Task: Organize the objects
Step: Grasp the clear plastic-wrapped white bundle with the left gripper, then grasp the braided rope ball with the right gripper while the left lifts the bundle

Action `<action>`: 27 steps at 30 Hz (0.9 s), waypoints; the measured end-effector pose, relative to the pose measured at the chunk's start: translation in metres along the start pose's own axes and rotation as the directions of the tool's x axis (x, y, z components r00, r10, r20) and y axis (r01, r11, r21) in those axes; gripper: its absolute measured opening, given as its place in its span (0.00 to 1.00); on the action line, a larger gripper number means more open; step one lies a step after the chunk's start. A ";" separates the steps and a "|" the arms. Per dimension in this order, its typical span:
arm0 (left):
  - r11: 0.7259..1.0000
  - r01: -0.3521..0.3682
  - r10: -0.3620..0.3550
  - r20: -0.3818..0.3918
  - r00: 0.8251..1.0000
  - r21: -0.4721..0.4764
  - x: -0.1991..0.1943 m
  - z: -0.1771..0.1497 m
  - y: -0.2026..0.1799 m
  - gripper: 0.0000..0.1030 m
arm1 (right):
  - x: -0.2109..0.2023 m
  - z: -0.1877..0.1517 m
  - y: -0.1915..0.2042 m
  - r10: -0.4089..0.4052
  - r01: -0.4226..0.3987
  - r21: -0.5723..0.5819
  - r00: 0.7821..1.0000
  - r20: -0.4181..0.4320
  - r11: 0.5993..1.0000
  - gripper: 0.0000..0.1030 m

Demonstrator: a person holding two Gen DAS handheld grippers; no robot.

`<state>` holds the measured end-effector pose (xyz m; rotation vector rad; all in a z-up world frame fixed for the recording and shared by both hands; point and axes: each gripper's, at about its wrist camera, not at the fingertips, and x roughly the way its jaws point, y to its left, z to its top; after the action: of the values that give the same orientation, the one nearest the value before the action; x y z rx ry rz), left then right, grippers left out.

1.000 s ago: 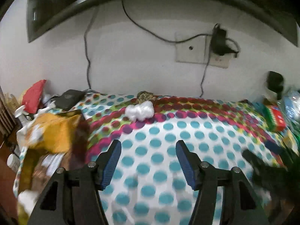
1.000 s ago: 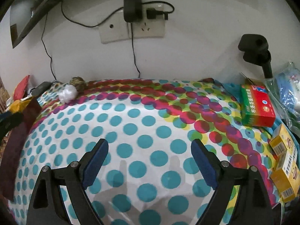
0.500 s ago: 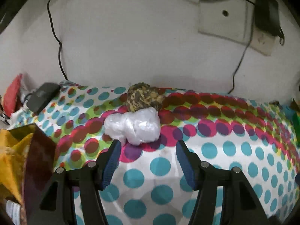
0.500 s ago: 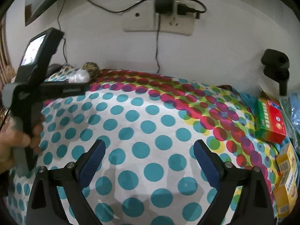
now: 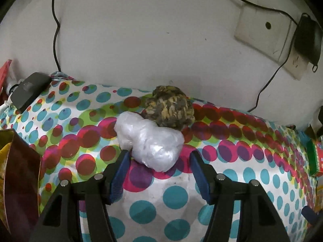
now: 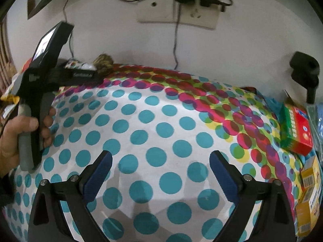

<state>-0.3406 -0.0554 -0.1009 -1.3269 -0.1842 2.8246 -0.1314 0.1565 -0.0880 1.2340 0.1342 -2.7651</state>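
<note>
A white crumpled plastic bundle (image 5: 149, 141) lies on the polka-dot cloth (image 5: 177, 195) near the wall. A brown knitted bundle (image 5: 171, 109) touches it from behind. My left gripper (image 5: 159, 153) is open, its blue fingertips on either side of the white bundle's near end; the left pad is at the plastic, the right one apart from it. The right wrist view shows a hand (image 6: 12, 139) gripping that gripper's handle at the left, and the brown bundle (image 6: 104, 61) beyond it. My right gripper (image 6: 160, 155) stands wide open over bare cloth with nothing between its fingers.
A flat black device (image 5: 28, 90) lies at the far left by the wall, a maroon-and-yellow bag (image 5: 18, 171) at the left edge. At the right are a red-and-green box (image 6: 296, 133), yellow boxes (image 6: 308, 181) and a black stand (image 6: 306, 70). Cables hang from a wall socket (image 6: 195, 14).
My left gripper has travelled forward and down to the white bundle, which now lies between its fingertips. The right gripper's jaws have spread a little wider and its view has rolled.
</note>
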 end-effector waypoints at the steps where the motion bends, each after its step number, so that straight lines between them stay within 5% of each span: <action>1: 1.000 -0.002 0.002 0.000 1.000 0.001 0.000 0.000 0.000 0.61 | 0.001 0.000 0.001 -0.003 0.003 -0.006 1.000 -0.004 1.000 0.93; 6: 1.000 -0.009 0.009 0.005 1.000 -0.017 0.000 0.000 0.004 0.58 | 0.007 0.000 0.003 0.010 -0.011 -0.015 0.999 -0.040 1.000 0.93; 9: 0.997 -0.009 0.011 0.023 1.000 -0.079 -0.004 -0.001 0.017 0.36 | 0.011 0.000 0.005 0.016 -0.018 -0.019 0.998 -0.060 1.000 0.93; 18: 0.995 0.000 0.014 0.135 0.991 -0.104 -0.024 -0.006 0.025 0.31 | 0.010 -0.001 0.004 0.011 -0.011 -0.003 0.999 -0.050 1.000 0.93; 24: 0.992 -0.110 0.121 0.209 0.970 -0.062 -0.043 -0.016 0.013 0.31 | 0.015 0.013 0.002 0.084 -0.083 0.024 0.996 -0.005 0.996 0.90; 27: 0.982 -0.161 0.181 0.261 0.948 -0.097 -0.054 -0.014 0.013 0.32 | 0.029 0.040 0.017 0.110 -0.109 -0.033 0.994 0.002 0.993 0.79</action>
<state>-0.2942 -0.0704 -0.0699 -1.0092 -0.1877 3.1686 -0.1781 0.1327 -0.0835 1.1912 0.1073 -2.6610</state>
